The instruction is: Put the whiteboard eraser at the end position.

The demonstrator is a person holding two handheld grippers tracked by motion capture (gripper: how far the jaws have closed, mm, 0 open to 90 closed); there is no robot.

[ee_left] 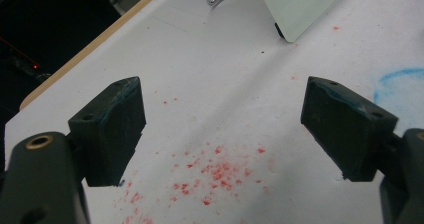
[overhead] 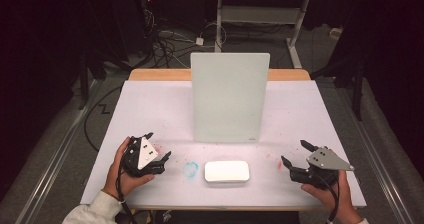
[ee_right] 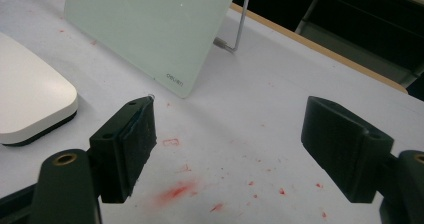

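Left gripper and right gripper both spread wide, empty, resting low at near table corners. White eraser block lies flat between them, near edge centre, touching neither. Glass board stands upright behind it; its wire stand mostly hidden. Blue ring smudge just left of block

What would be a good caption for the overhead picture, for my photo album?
Two hand-held tongs, left and right, rest open on a white table beside a white eraser block, before an upright glass board.

White eraser — pale-green board
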